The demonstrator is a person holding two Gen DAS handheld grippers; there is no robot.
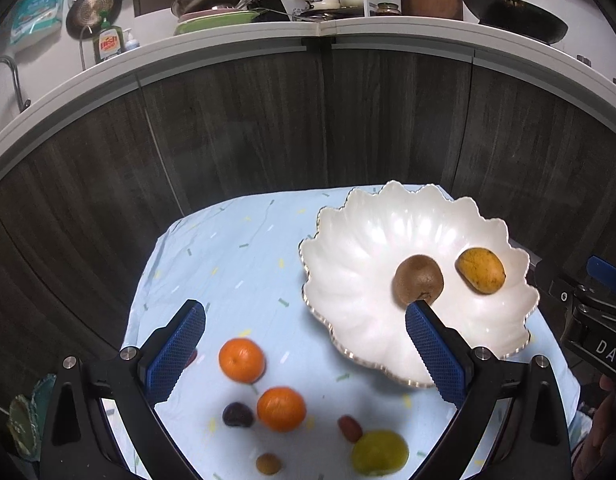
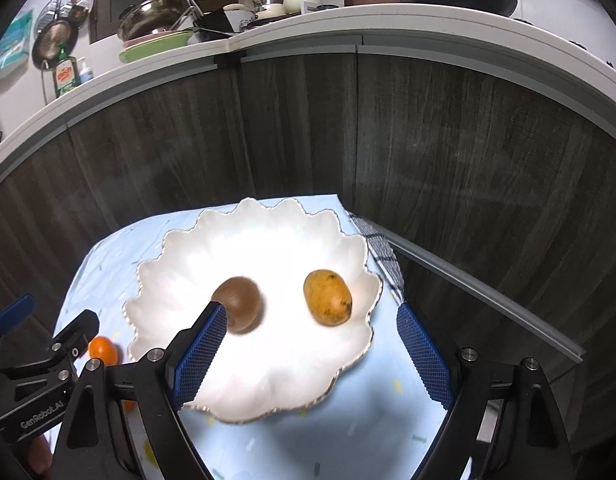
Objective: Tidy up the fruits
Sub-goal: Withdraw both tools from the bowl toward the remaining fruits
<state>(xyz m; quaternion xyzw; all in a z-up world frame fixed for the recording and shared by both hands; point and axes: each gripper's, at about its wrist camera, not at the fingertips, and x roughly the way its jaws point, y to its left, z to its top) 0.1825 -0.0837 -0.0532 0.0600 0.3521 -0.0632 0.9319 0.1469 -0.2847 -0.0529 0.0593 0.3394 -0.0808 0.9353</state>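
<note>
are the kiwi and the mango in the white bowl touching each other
Apart. The right wrist view shows bare white bowl between the kiwi and the mango; the left wrist view shows the same gap.

Both grippers: black angular frames, silver screw heads, blue cross-hatched pads on fingers [image 1: 176, 354]; white "GenRobot.AI" lettering.

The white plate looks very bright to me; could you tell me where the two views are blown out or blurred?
Right wrist view: plate overexposed, its ribs washed out; kiwi smeared. Left wrist view: ribs readable, kiwi sharper, near fruit like the green one soft.
</note>
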